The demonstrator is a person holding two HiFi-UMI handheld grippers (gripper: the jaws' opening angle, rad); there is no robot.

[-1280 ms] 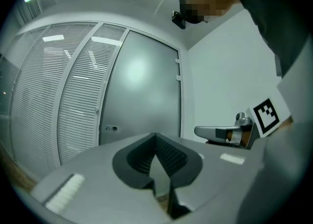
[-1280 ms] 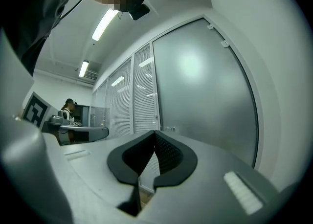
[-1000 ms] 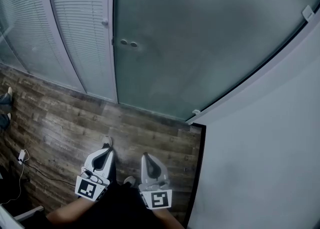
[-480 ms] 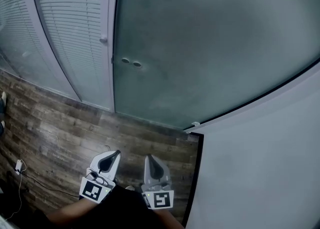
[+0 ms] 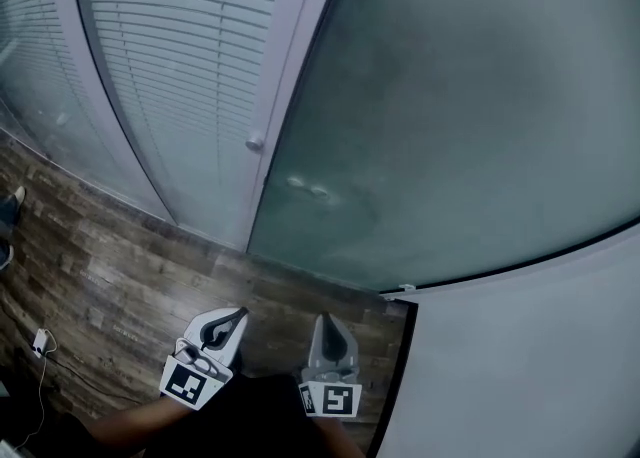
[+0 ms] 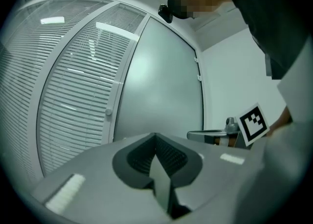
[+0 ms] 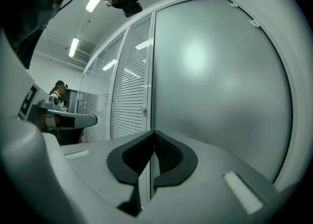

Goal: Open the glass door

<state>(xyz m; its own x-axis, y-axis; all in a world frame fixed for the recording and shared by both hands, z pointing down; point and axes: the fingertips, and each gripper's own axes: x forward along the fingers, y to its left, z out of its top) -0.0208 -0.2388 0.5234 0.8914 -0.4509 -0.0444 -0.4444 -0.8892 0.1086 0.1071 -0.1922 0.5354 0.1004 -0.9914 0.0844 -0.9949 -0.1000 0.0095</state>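
The frosted glass door fills the upper right of the head view. It has two small round fittings near its left edge, and a small round knob sits on the white frame beside them. My left gripper and right gripper hang side by side low over the wood floor, short of the door. Both are shut and hold nothing. In the left gripper view the shut tips point toward the door. The right gripper view has its tips aimed at the door's left edge.
Glass panels with white blinds stand left of the door. A white wall runs along the right, close to my right gripper. Dark wood floor lies below, with a cable at far left. A person stands far off.
Both grippers have moved toward the door and a little lower, staying shut. In the head view the door and its fittings have shifted right and down, and look closer.
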